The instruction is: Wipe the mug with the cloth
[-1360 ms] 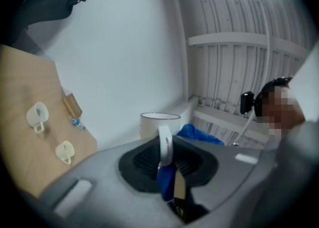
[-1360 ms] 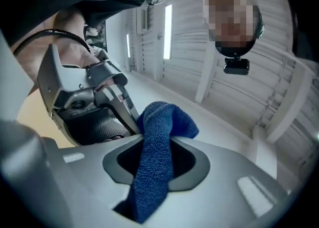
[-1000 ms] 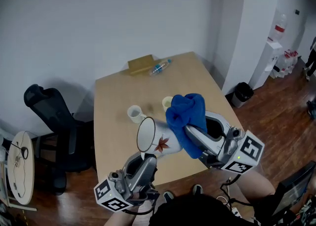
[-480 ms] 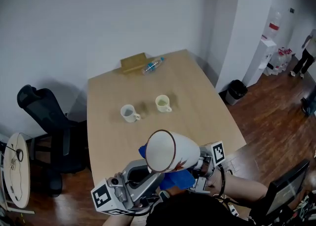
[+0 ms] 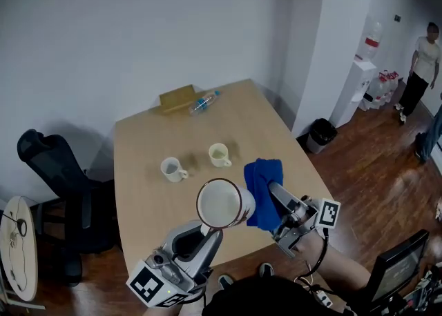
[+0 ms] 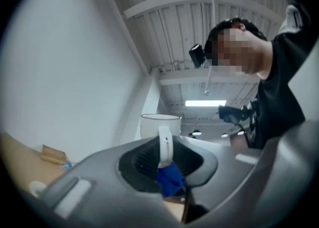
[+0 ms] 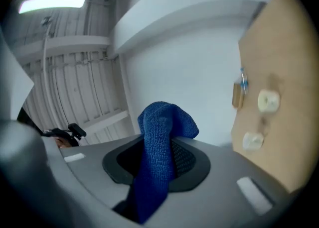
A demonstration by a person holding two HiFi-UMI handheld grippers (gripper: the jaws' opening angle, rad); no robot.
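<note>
My left gripper (image 5: 208,229) is shut on the handle of a white mug (image 5: 224,204), held up above the table's near edge with its mouth turned towards me. In the left gripper view the handle (image 6: 165,145) stands between the jaws, with the mug (image 6: 159,124) beyond them and a bit of blue cloth (image 6: 170,180) below. My right gripper (image 5: 271,191) is shut on a blue cloth (image 5: 262,183), just right of the mug and close beside it. The cloth (image 7: 160,142) rises from between the jaws of the right gripper (image 7: 159,158) and folds over at the top.
On the wooden table (image 5: 255,125) stand two small mugs (image 5: 173,168) (image 5: 219,154). A cardboard box (image 5: 176,97) and a bottle (image 5: 204,103) lie at the far edge. An office chair (image 5: 48,163) is at the left, a bin (image 5: 319,134) and a person (image 5: 421,59) at the right.
The right gripper with the cloth dropped under the mug, then came out on its right side, rolling over. The mug has tipped so its mouth faces me.
</note>
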